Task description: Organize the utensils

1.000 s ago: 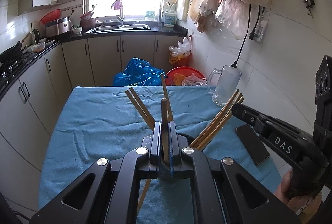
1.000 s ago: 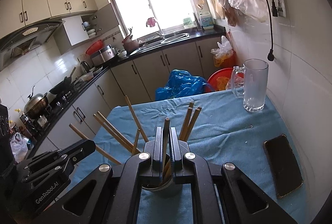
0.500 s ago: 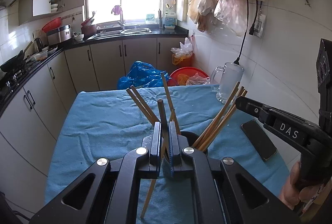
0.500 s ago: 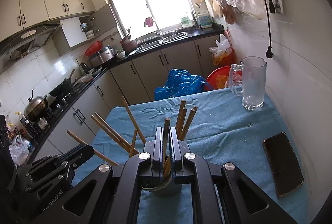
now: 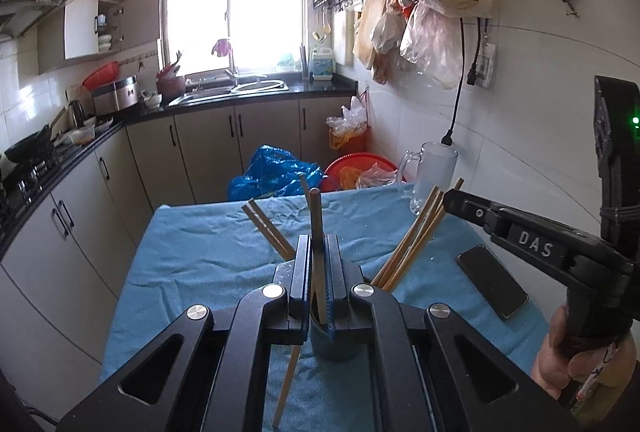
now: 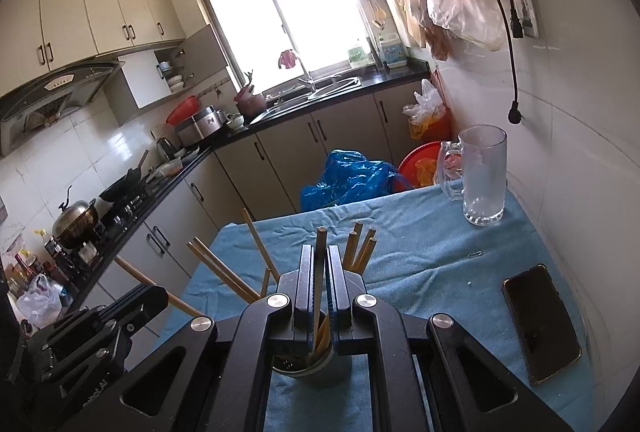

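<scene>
A dark round cup (image 5: 336, 346) stands on the blue-clothed table, just under both grippers; it also shows in the right wrist view (image 6: 302, 366). Several wooden chopsticks (image 5: 412, 238) fan out of it. My left gripper (image 5: 318, 252) is shut on one chopstick (image 5: 315, 211), held nearly upright over the cup, its lower end hanging past the cup's near side. My right gripper (image 6: 319, 262) is shut on another chopstick (image 6: 320, 244) that runs down into the cup. The right gripper's body (image 5: 532, 246) reaches in from the right in the left wrist view.
A glass mug (image 6: 482, 177) stands at the table's far right corner. A black phone (image 6: 540, 318) lies on the cloth (image 6: 420, 244) at the right, with a paper clip (image 6: 475, 254) beyond it. Past the far edge are a blue bag (image 5: 276, 171) and a red basin (image 5: 360, 171).
Both grippers have risen and pulled back a little, each with its chopstick still clamped. The left one's chopstick now stands higher. The cup has not moved.
</scene>
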`<state>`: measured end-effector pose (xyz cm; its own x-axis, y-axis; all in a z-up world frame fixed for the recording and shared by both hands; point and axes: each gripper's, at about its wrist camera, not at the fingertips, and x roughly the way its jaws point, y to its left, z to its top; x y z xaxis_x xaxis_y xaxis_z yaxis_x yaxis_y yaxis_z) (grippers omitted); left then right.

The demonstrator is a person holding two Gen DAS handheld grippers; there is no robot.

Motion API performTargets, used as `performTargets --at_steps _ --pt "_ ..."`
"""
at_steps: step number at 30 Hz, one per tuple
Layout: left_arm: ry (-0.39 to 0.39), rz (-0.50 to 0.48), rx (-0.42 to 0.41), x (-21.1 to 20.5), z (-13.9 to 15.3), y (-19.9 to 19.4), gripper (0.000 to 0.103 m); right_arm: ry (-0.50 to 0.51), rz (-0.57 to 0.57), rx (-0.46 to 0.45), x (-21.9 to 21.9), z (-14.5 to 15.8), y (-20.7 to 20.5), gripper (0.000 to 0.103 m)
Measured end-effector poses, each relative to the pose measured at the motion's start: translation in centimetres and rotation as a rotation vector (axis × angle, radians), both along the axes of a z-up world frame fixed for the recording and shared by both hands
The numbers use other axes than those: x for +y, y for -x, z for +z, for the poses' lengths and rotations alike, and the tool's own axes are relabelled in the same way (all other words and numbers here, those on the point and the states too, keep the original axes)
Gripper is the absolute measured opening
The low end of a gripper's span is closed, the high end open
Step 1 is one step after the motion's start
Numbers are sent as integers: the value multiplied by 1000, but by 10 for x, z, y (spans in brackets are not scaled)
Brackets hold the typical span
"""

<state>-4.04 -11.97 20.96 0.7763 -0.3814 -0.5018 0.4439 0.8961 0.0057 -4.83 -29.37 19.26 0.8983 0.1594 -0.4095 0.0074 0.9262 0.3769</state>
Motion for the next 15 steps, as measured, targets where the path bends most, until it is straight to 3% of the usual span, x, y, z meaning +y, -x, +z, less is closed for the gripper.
performTargets --at_steps 15 --pt "-25 11 12 -4 -7 -5 6 1 1 4 1 -4 1 6"
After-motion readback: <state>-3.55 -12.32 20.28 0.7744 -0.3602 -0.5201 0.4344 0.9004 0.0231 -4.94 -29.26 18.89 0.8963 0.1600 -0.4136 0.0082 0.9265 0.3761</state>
